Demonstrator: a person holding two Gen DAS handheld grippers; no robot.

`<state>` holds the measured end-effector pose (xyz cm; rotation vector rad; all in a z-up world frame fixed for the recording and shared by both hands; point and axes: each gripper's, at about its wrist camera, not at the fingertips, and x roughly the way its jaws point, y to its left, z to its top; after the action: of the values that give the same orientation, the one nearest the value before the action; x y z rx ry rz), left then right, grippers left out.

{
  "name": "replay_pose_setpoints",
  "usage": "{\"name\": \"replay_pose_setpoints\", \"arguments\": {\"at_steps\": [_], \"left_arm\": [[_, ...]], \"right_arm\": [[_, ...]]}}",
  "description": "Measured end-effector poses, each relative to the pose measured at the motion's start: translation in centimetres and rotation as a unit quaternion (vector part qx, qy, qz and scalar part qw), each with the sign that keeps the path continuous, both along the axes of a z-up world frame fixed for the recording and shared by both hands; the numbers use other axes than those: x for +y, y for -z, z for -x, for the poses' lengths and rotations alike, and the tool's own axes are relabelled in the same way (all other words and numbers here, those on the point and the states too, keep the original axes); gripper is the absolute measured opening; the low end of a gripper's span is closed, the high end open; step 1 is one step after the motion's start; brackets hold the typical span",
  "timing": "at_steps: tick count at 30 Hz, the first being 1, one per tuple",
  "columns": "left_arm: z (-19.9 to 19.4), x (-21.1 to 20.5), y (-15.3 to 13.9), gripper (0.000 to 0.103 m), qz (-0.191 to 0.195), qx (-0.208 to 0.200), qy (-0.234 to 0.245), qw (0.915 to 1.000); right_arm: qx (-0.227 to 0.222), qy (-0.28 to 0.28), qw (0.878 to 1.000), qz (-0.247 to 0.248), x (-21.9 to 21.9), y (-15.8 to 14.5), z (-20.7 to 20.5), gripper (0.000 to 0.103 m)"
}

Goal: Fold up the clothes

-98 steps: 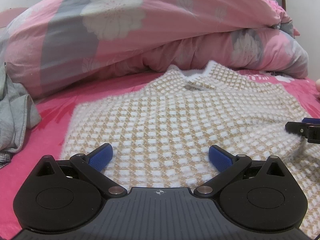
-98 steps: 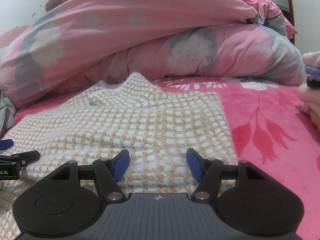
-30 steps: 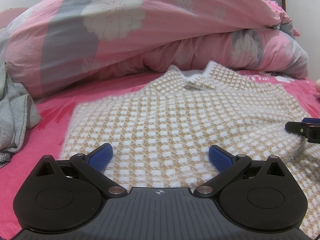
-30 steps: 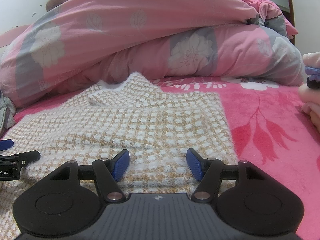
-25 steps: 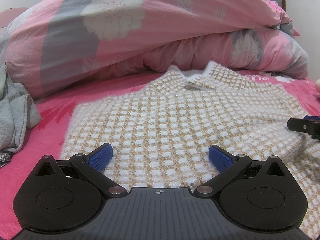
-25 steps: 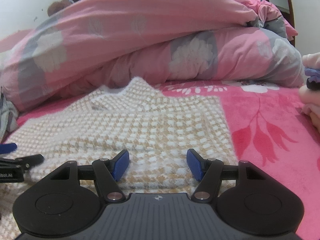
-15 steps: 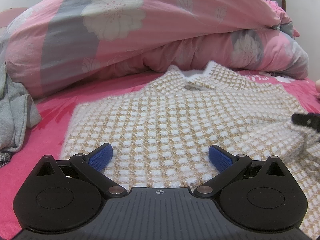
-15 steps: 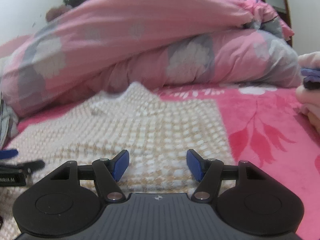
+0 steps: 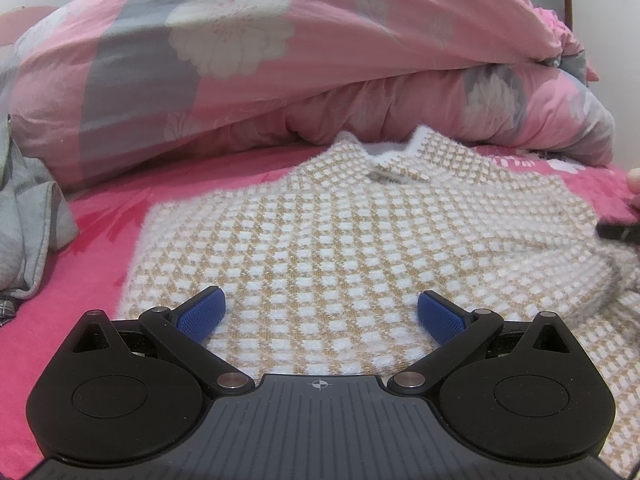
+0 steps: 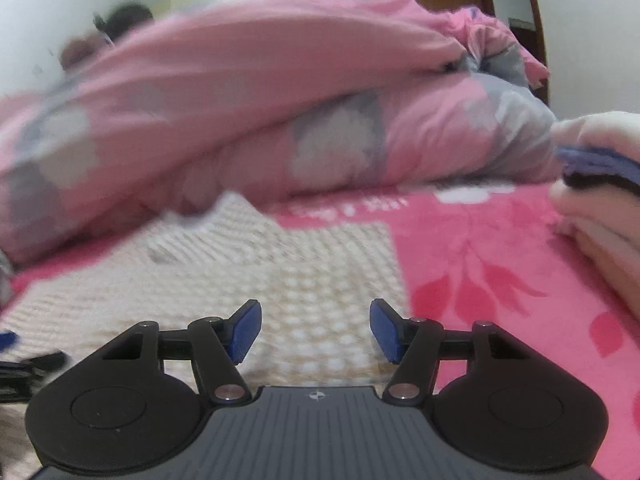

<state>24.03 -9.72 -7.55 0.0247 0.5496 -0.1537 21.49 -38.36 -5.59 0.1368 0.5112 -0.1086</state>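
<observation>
A fuzzy white-and-tan checked sweater [image 9: 340,240] lies flat on the pink bed sheet, collar toward the duvet. My left gripper [image 9: 320,312] hovers open over the sweater's near hem, with only knit showing between its blue pads. My right gripper [image 10: 316,330] is above the sweater [image 10: 280,280] near its right edge. Its jaws are closing, the knit lies below them and the pads press on nothing. The right wrist view is blurred. One finger of the right gripper [image 9: 618,232] shows at the right edge of the left wrist view.
A big pink and grey flowered duvet [image 9: 280,60] is heaped along the far side. A grey garment [image 9: 28,216] lies crumpled at the left. A person's hand [image 10: 600,208] holding a dark strap is at the right, above the pink sheet [image 10: 500,280].
The right wrist view has tilted and blurred, and the right jaws have narrowed a little. In the left wrist view the right gripper's finger has drifted up and right. The left gripper is unchanged.
</observation>
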Motion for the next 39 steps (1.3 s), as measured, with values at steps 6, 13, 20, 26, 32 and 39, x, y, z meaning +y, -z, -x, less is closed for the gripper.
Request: {"name": "replay_pose_setpoints", "arguments": {"at_steps": [6,13,20,26,32,39], "left_arm": [[-0.1,1.4,-3.8,0.102,0.026,-0.041,0.017,0.9987],[-12.4,-0.4,-8.5,0.101,0.091,0.034,0.077,0.9923],[-24.0,-4.1,-4.8,0.07,0.093,0.128,0.059,0.9856],[-27.1,-4.6,-2.0,0.051,0.109,0.134,0.032,0.9845],[-27.4,-4.7,-1.1,0.015,0.133,0.125,0.015,0.9832],[-21.4,-2.9,-6.3,0.009,0.153,0.071,0.071,0.9831]], "right_arm": [[0.028,-0.021,0.999,-0.013,-0.9,-2.6,-1.5,0.061],[0.018,-0.149,0.98,-0.13,-1.7,-7.6,-10.5,0.062],[0.089,-0.148,0.96,-0.222,-1.1,-4.6,-23.2,0.062],[0.13,-0.123,0.952,-0.247,-0.2,-1.4,-28.6,0.062],[0.154,-0.12,0.947,-0.256,0.0,0.6,-30.2,0.016],[0.103,-0.181,0.945,-0.253,0.1,-3.1,-24.3,0.01]]}}
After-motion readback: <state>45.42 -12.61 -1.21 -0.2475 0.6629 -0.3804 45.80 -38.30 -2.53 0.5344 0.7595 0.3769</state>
